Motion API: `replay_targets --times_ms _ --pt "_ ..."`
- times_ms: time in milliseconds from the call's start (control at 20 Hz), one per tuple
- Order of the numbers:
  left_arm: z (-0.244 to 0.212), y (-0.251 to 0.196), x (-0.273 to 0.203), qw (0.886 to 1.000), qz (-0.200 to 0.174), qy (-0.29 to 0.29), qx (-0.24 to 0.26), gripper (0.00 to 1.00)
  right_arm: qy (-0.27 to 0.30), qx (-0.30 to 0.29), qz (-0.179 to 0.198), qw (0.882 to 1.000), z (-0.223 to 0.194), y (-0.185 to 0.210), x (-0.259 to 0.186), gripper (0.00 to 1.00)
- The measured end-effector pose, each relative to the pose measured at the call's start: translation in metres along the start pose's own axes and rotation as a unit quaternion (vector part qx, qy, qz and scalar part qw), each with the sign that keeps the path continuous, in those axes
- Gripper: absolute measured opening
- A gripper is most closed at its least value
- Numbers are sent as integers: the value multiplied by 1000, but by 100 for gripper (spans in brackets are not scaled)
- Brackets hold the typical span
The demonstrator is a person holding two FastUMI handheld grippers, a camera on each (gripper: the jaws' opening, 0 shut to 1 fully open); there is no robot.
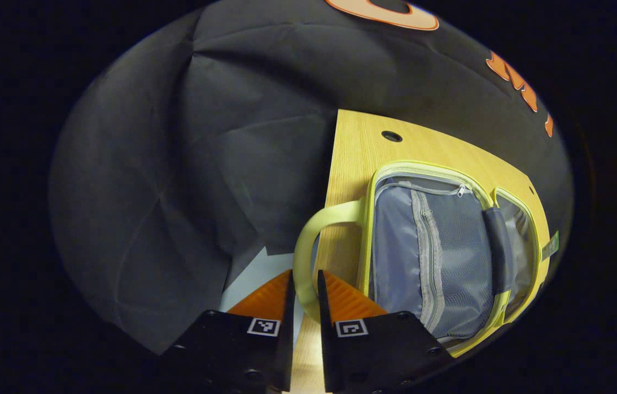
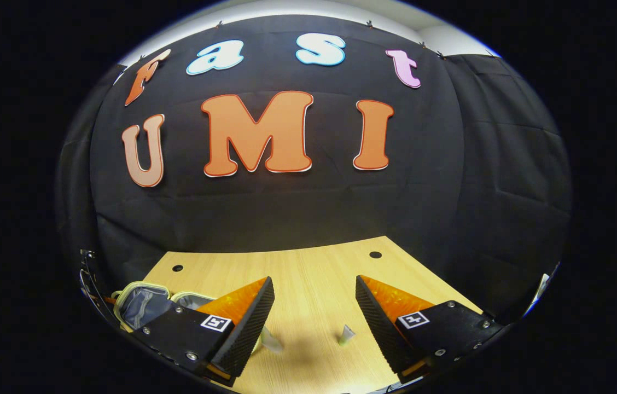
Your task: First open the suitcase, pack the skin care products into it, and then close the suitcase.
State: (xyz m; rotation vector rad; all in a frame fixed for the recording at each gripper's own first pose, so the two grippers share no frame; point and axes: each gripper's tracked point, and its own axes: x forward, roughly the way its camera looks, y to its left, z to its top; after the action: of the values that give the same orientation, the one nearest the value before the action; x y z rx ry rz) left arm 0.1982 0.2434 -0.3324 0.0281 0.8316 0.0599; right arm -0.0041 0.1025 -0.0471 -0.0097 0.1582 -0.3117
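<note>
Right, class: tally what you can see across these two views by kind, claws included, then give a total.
Suitcase: 1
Small tubes: 2
Table: 1
Claws: 2
Total: 6

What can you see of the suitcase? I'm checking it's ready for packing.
The suitcase is a small soft case, pale yellow-green outside with a grey fabric lining. It lies open on the wooden table, near its edge. Inside, the lining has a mesh pocket with zips, and a dark strap crosses it. A looped handle sticks out past the table edge, and the left gripper has its fingers closed around that loop. In the right gripper view the open case lies at the left, with nothing visibly packed.
</note>
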Motion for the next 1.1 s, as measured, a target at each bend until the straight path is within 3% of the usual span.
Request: replay_targets --times_ms 50,350,500,700,950,1100 --pt "4 3 -1 1000 14 -6 1 22 0 0 -2 1000 -1 -2 0 95" --pt "39 7 -48 994 64 -85 3 100 4 0 3 1000 -12 -15 10 95" --pt "69 -15 -94 986 87 -141 15 100 4 1 15 1000 -15 -23 18 95" --pt "104 -101 -167 970 75 -229 18 100 9 -10 36 999 -19 -48 28 95" --pt "110 -285 -251 953 -11 -302 8 100 24 -23 71 997 -23 -98 39 95" --pt "90 -406 -264 943 -66 -325 26 100 30 -39 91 995 -26 -130 43 95"
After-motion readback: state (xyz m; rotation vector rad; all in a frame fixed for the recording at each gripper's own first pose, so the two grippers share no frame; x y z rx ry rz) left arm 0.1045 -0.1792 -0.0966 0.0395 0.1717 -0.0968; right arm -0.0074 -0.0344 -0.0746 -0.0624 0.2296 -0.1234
